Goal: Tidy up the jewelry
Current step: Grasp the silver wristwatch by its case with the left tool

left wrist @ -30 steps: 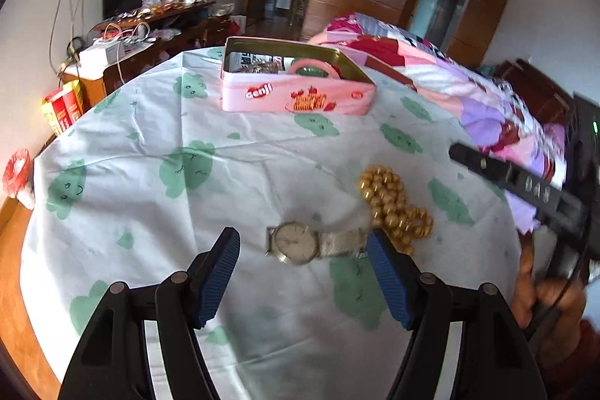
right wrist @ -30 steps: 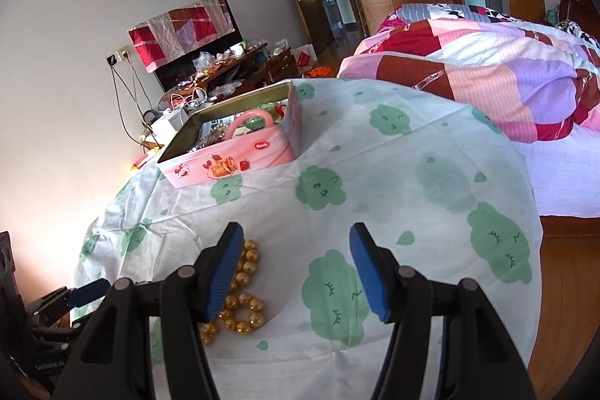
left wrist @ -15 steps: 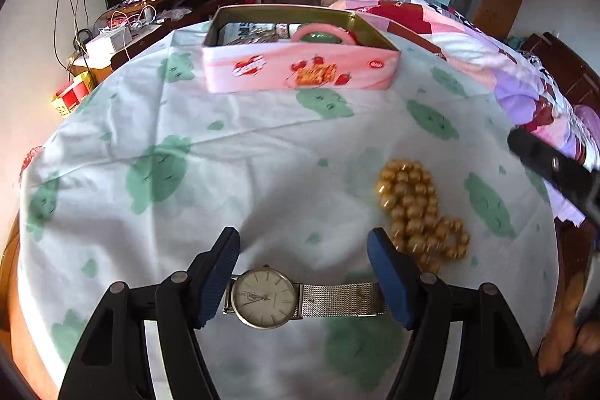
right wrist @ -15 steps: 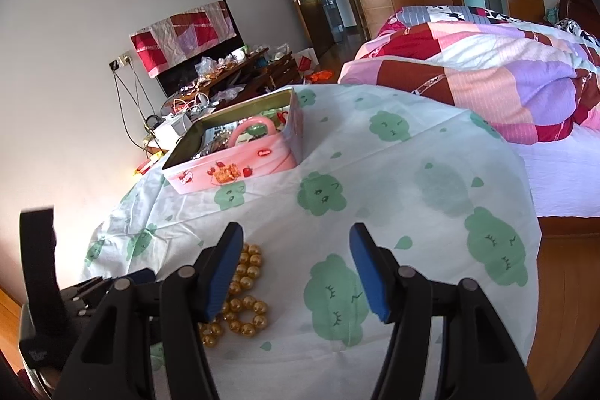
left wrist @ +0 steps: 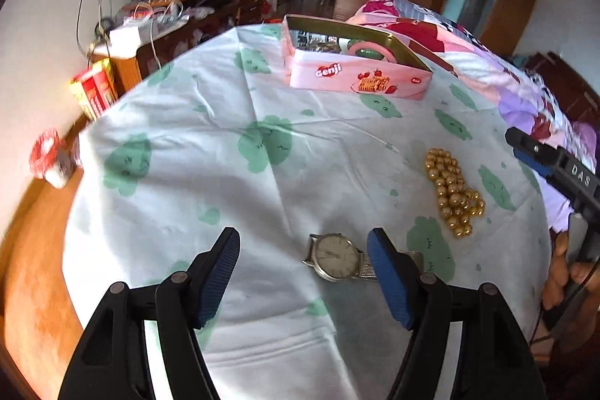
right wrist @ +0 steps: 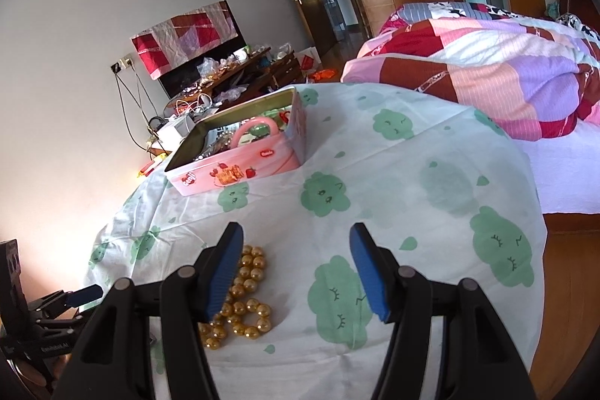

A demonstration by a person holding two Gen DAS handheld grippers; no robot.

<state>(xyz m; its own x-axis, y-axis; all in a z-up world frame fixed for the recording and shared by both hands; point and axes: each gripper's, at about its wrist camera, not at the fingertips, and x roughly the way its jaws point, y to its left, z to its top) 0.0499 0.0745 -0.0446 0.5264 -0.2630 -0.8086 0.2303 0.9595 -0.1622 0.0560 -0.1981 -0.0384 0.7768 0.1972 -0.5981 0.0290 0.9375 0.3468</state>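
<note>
Left tongs: left gripper (left wrist: pixel 303 252) spread wide, holding nothing, low over near edge of table w/ white cloth printed w/ green clouds (left wrist: pixel 195 107).
Right tongs: right gripper (right wrist: pixel 296 255) also spread, empty.
Watch: silver wristwatch w/ pale round dial and mesh band (left wrist: pixel 335 256) lies flat near table's near edge, between left fingers but hard by the right one; band runs crosswise, partly hidden behind that finger.
Beads: gold bead string (left wrist: pixel 452 192) heaped toward right edge, just beside right gripper's left finger.
Tin: open pink biscuit tin (left wrist: pixel 352 75) at far edge.
Nearer arm: left, judged; likely needs shift right to centre.
</note>
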